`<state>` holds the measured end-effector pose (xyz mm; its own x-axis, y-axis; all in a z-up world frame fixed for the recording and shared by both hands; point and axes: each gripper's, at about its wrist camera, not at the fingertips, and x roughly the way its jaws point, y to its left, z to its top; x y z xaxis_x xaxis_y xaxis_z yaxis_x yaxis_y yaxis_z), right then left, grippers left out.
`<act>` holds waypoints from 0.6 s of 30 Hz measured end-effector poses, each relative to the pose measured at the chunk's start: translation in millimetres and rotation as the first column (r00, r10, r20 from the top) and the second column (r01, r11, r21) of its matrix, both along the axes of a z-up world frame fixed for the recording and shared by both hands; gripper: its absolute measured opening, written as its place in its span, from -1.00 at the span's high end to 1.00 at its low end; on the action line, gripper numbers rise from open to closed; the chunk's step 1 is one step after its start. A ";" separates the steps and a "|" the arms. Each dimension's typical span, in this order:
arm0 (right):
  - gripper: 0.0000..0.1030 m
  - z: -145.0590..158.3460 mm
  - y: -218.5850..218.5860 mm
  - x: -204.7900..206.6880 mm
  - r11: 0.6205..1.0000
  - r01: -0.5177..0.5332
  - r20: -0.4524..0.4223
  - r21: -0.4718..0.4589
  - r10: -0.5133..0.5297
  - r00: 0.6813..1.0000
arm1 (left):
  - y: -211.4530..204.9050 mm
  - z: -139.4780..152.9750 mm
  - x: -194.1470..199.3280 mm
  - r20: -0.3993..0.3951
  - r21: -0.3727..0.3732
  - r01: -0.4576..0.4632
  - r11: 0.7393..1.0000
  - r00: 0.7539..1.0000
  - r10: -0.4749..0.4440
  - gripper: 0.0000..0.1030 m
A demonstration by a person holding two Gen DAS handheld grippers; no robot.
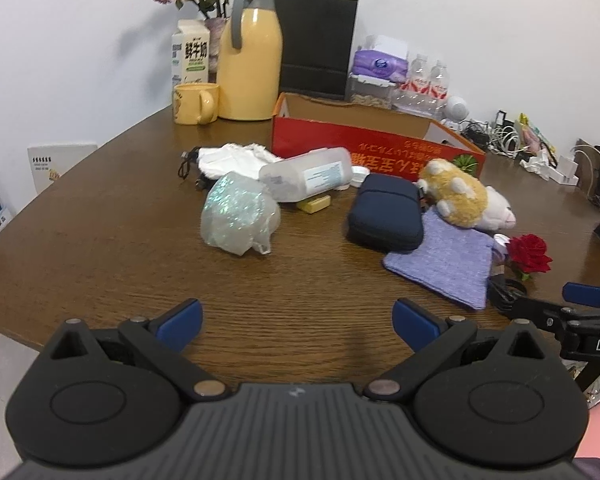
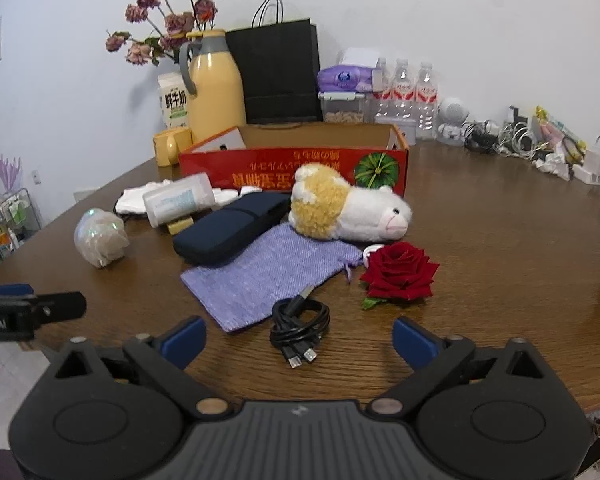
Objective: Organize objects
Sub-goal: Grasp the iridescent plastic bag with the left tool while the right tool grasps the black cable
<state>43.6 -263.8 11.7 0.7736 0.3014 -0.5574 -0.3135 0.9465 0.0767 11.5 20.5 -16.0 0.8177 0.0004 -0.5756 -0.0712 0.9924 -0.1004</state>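
The things to be sorted lay scattered on the brown wood-grain counter (image 2: 500,240), just in front of an open red cardboard box (image 2: 296,168). A plush toy (image 2: 348,208) lay on its side against the box's front wall, partly resting on a purple knitted pouch (image 2: 268,276). Beside them sat a navy zip case (image 2: 228,228), a red rose (image 2: 400,272) and a coiled black cable (image 2: 300,324), the cable nearest my right fingers (image 2: 296,338). Further left lay a toppled clear plastic bottle (image 1: 304,174), a glittery wrapped bundle (image 1: 238,216) and a white cloth (image 1: 232,158).

My right fingers stood wide apart and held nothing; my left fingers (image 1: 298,322) were equally spread over bare wood, empty too.

Behind the box stood a yellow jug (image 1: 250,68), a yellow mug (image 1: 194,102), a milk carton (image 1: 190,52), a black paper bag (image 1: 318,44) and dried flowers (image 2: 168,28) against a plain white wall (image 2: 460,20). Water bottles (image 2: 410,92) and tangled chargers (image 2: 512,138) lined the far edge.
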 end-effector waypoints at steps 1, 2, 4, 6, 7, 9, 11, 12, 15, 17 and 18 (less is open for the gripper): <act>-0.75 -2.3 0.3 2.0 1.000 -0.012 -0.001 0.001 0.012 1.000 | 1.8 -1.5 2.0 -0.005 -0.003 -0.005 1.000 1.000 0.005 -1.00; -0.71 -4.0 0.8 4.1 1.000 -0.024 0.002 -0.002 0.024 1.000 | 2.8 -2.4 3.6 -0.010 -0.005 -0.008 1.000 1.000 0.007 -1.00; -0.66 -7.6 3.3 8.8 0.999 -0.044 0.014 -0.024 0.045 0.999 | 4.2 -4.5 7.0 -0.018 -0.008 -0.011 1.000 1.000 0.011 -1.00; -0.55 -10.4 5.0 13.9 0.997 -0.058 0.016 -0.042 0.059 0.998 | 5.7 -5.6 9.9 -0.020 -0.011 -0.013 1.000 1.000 0.013 -1.00; -0.40 -11.4 5.3 16.4 0.997 -0.062 0.013 -0.048 0.063 0.998 | 7.0 -6.1 11.6 -0.021 -0.014 -0.017 1.000 1.000 0.017 -1.00; -0.28 -14.2 4.5 22.3 0.996 -0.068 0.000 -0.052 0.068 0.998 | 9.3 -6.9 14.2 -0.022 -0.019 -0.024 1.000 0.999 0.023 -1.00; -0.23 -17.2 3.2 26.9 0.996 -0.078 -0.009 -0.051 0.078 0.997 | 11.1 -7.8 17.1 -0.026 -0.024 -0.027 0.999 0.999 0.026 -1.00; -0.20 -18.8 2.5 28.9 0.995 -0.082 -0.014 -0.052 0.082 0.997 | 11.3 -8.3 18.5 -0.030 -0.025 -0.027 0.999 0.999 0.026 -1.00; -0.14 -22.3 2.8 31.6 0.993 -0.099 -0.008 -0.057 0.099 0.995 | 11.3 -9.5 22.6 -0.036 -0.027 -0.024 0.999 0.999 0.023 -1.00; 0.14 -23.0 3.4 32.0 0.992 -0.115 0.000 -0.058 0.115 0.993 | 11.6 -9.6 24.8 -0.038 -0.031 -0.019 0.999 0.999 0.018 -1.00; 0.24 -23.1 3.5 31.8 0.990 -0.127 0.006 -0.054 0.127 0.992 | 11.7 -9.7 25.5 -0.039 -0.033 -0.017 0.999 0.999 0.016 -1.00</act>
<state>75.5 -260.2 -11.4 0.7362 0.3672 -0.5685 -0.4317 0.9017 0.0235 37.0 32.2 -25.7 0.7949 -0.0060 -0.6067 -0.0922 0.9872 -0.1305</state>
